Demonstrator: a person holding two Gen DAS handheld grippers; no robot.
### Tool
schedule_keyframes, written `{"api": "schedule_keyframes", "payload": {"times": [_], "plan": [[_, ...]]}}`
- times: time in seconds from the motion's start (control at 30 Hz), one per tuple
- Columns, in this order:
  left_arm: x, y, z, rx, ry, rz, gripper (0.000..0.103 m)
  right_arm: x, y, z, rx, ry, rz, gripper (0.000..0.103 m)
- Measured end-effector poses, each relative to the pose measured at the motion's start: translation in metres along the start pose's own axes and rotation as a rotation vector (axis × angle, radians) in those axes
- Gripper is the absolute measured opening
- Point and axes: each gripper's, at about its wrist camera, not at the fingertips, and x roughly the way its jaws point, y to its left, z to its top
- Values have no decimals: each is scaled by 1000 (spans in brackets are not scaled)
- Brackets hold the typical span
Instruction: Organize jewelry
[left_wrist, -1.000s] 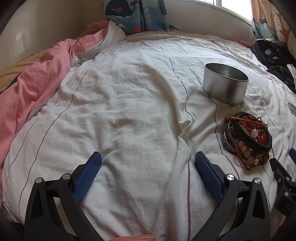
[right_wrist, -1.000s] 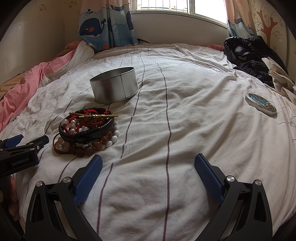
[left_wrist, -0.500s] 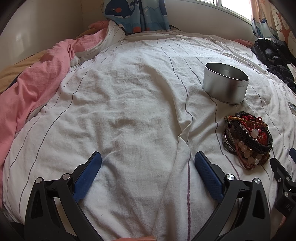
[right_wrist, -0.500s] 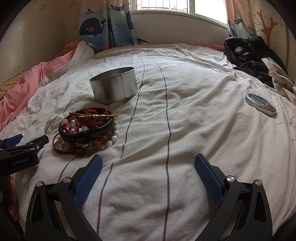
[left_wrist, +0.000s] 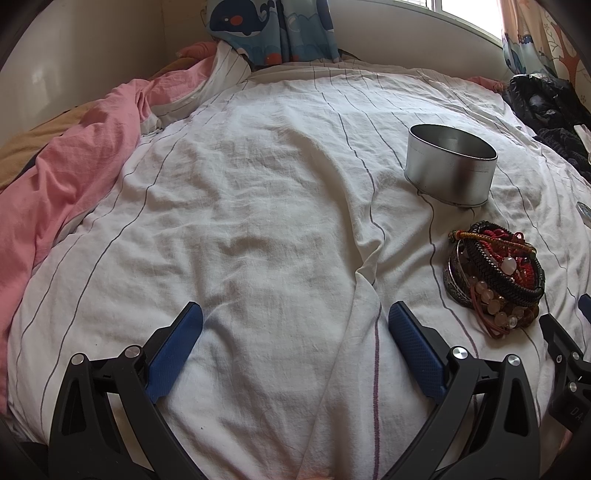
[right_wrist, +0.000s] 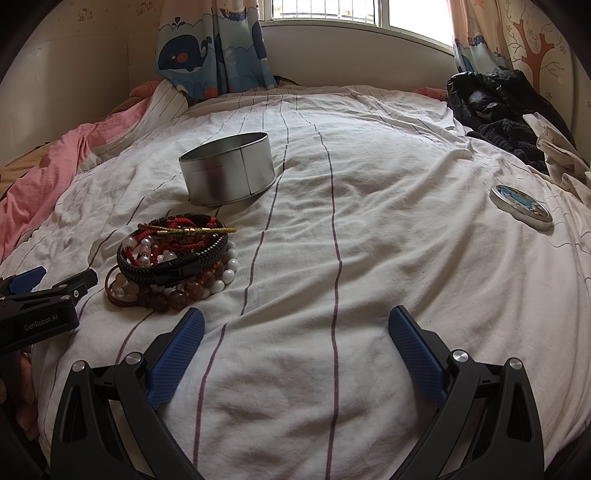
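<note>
A pile of bracelets (left_wrist: 495, 277), beaded, braided black and red cord, lies on the white striped bedsheet (left_wrist: 258, 221); in the right wrist view the pile (right_wrist: 173, 258) is at lower left. An open round silver tin (left_wrist: 450, 170) stands just beyond it, also seen in the right wrist view (right_wrist: 229, 168). My left gripper (left_wrist: 295, 332) is open and empty, left of the pile. My right gripper (right_wrist: 295, 332) is open and empty, right of the pile. The left gripper's side (right_wrist: 40, 295) shows at the right view's left edge.
A round tin lid (right_wrist: 521, 206) with a blue picture lies on the sheet to the right. Dark clothes (right_wrist: 498, 107) are heaped at the far right. A pink blanket (left_wrist: 74, 166) bunches along the left. A wall and curtains (right_wrist: 210, 44) stand behind.
</note>
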Motion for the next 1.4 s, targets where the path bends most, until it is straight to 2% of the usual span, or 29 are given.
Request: {"api": "schedule_keyframes", "payload": {"times": [0.7, 1.4], "plan": [[-2, 14, 5, 1, 18, 0, 97, 1, -3, 2, 11, 3, 15, 96], [3, 8, 8, 7, 22, 4, 97, -3, -2, 1, 22, 2, 36, 96]]}}
